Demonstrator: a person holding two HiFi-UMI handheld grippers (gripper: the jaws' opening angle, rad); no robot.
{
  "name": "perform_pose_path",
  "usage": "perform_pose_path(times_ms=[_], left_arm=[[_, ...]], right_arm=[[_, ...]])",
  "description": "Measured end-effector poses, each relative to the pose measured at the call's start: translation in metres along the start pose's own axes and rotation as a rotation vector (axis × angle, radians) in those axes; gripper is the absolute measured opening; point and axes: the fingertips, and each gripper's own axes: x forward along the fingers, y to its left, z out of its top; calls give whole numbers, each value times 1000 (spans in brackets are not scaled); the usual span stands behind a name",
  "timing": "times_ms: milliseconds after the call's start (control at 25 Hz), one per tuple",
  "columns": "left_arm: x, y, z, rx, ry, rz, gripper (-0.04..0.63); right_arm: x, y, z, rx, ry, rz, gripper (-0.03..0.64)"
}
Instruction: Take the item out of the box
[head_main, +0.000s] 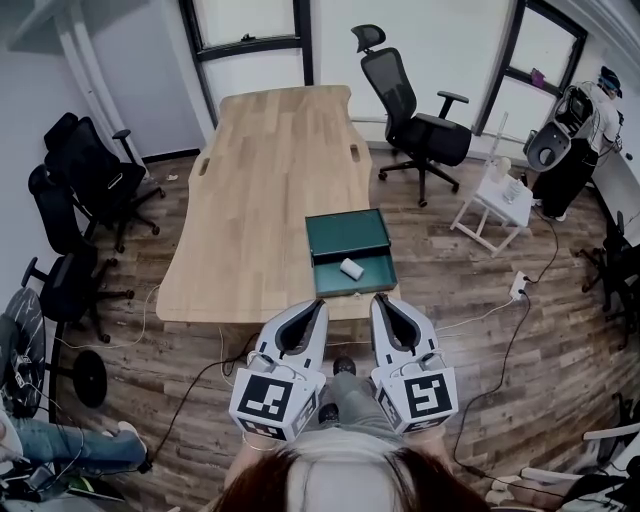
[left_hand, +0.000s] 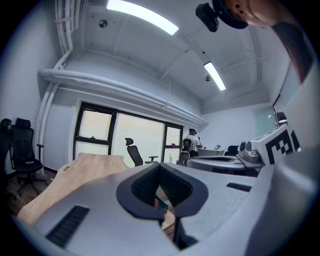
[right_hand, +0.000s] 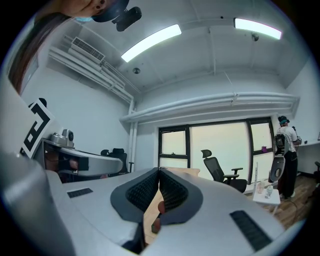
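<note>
An open dark green box (head_main: 347, 233) sits near the front right edge of the wooden table (head_main: 265, 180). A small white item (head_main: 351, 268) lies in its lower tray. My left gripper (head_main: 322, 303) and right gripper (head_main: 380, 298) hang side by side just short of the table's near edge, below the box and apart from it. Both point toward the table. In the left gripper view the left gripper (left_hand: 160, 166) has its jaws together with nothing between them. The right gripper (right_hand: 159, 171) looks the same in its own view.
Black office chairs (head_main: 85, 170) crowd the left side, and another chair (head_main: 415, 125) stands behind the table at the right. A small white stand (head_main: 497, 205) and a power strip (head_main: 518, 286) with cables are on the wood floor at the right. A person (head_main: 580, 135) stands far right.
</note>
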Motion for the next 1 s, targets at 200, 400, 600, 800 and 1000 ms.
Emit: perform_pose_path(times_ms=[200, 400, 600, 800, 1000], left_arm=[[17, 8, 4, -4, -5, 7, 8], [36, 15, 9, -1, -9, 11, 8], [55, 25, 11, -6, -9, 14, 8], [73, 34, 10, -13, -4, 20, 8], [90, 42, 9, -17, 4, 28, 8]], right_arm=[[15, -12, -3, -11, 9, 4, 25], [30, -26, -6, -13, 17, -2, 25], [49, -37, -13, -37, 41, 7, 25], [68, -45, -20, -41, 67, 26, 26], [85, -54, -32, -44, 101, 49, 26]])
